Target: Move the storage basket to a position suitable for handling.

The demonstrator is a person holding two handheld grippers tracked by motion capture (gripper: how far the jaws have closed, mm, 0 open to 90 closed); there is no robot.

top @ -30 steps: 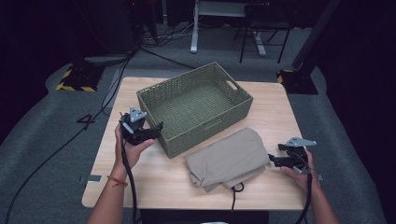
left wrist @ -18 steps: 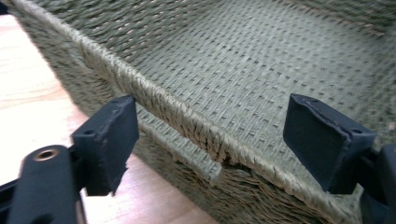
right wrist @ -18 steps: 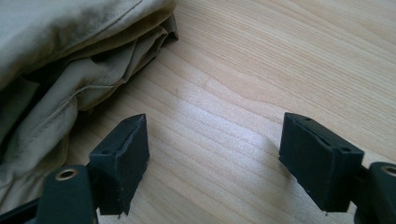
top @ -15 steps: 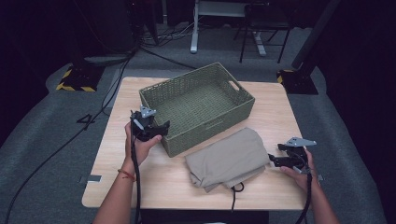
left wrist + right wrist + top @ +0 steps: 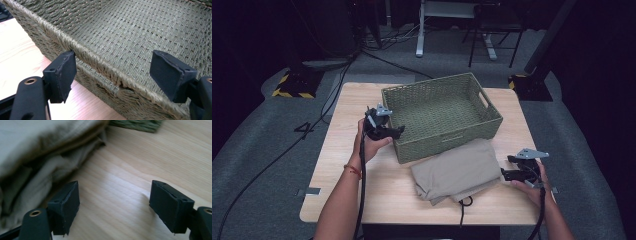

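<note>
A green woven basket (image 5: pixel 442 115) stands empty in the middle of the wooden table (image 5: pixel 342 150). A folded beige cloth (image 5: pixel 457 170) lies right in front of it. My left gripper (image 5: pixel 398 131) is at the basket's near left corner. In the left gripper view this gripper (image 5: pixel 113 56) stands open astride the basket rim (image 5: pixel 100 65), one pad outside and one over the inside. Its jaws have just been closing a little, and the pads stay off the rim. My right gripper (image 5: pixel 508 167) rests open on the table at the cloth's right edge, with the cloth (image 5: pixel 37 152) beside its left pad (image 5: pixel 66 205).
A black cord loop (image 5: pixel 464 201) pokes out under the cloth's near edge. Bare table lies left of the basket and along the front. Cables, a desk frame (image 5: pixel 422 30) and a yellow-black striped base (image 5: pixel 292 90) sit on the floor behind.
My left hand has moved right, from beside the basket's left wall to its near left corner. The right hand and the cloth have not moved.
</note>
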